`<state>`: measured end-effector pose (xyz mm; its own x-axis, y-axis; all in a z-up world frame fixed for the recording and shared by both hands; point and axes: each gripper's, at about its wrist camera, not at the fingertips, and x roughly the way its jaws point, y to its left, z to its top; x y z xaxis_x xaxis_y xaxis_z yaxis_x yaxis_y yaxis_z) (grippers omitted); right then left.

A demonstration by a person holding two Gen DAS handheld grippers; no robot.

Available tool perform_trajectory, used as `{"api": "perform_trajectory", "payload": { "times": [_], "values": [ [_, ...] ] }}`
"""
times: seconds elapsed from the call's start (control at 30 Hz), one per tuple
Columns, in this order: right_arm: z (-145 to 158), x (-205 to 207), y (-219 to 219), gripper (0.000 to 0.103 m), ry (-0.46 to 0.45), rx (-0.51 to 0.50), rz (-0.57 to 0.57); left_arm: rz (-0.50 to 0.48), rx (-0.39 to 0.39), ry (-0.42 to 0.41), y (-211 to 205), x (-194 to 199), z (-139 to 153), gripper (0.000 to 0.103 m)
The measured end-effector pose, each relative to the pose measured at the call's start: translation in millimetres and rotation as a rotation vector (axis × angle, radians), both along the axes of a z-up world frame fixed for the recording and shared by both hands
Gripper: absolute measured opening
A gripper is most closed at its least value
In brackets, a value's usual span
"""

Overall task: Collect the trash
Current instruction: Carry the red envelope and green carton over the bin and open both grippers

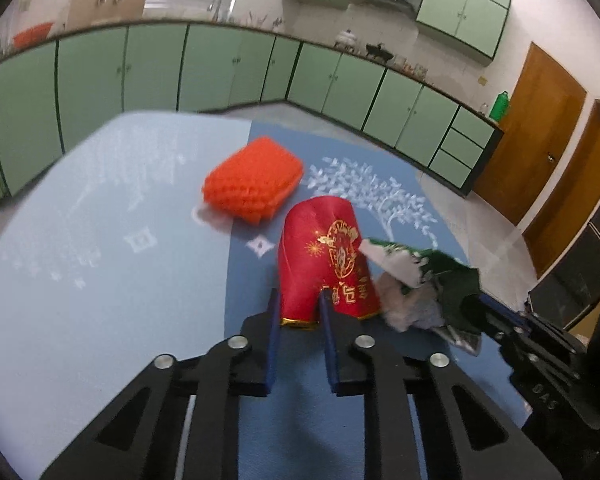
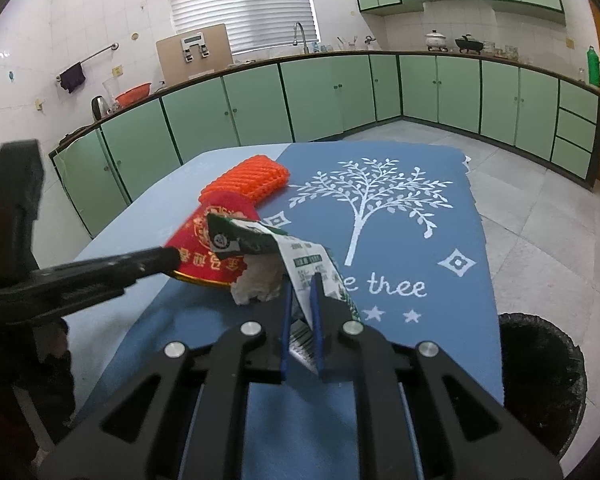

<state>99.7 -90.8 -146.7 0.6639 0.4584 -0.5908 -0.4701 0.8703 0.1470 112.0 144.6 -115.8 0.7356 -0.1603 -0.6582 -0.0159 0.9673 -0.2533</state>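
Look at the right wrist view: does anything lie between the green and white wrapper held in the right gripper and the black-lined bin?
Nothing visible does. The right gripper pinches the green and white wrapper over the blue tree-print mat. The black-lined bin stands off the mat's edge at lower right, with only bare mat between them.

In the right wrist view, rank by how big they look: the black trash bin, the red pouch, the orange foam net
1. black trash bin, though it sits nearest the camera
2. red pouch, partly hidden
3. orange foam net, farther off
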Motion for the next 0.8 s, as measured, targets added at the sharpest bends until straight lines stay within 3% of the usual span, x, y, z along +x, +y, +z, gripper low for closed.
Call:
{"api": "perform_trajectory", "payload": {
  "times": [0.2,0.8],
  "values": [
    [15,-6,2,0.003,-0.042,-0.027,-0.008,-0.020,0.050,-0.064,-13,-11,25,0.008],
    [62,-25,-23,0.003,-0.132,0.020,-0.041,-0.067,0.064,-0.209,-36,-40,81,0.008]
  ]
}}
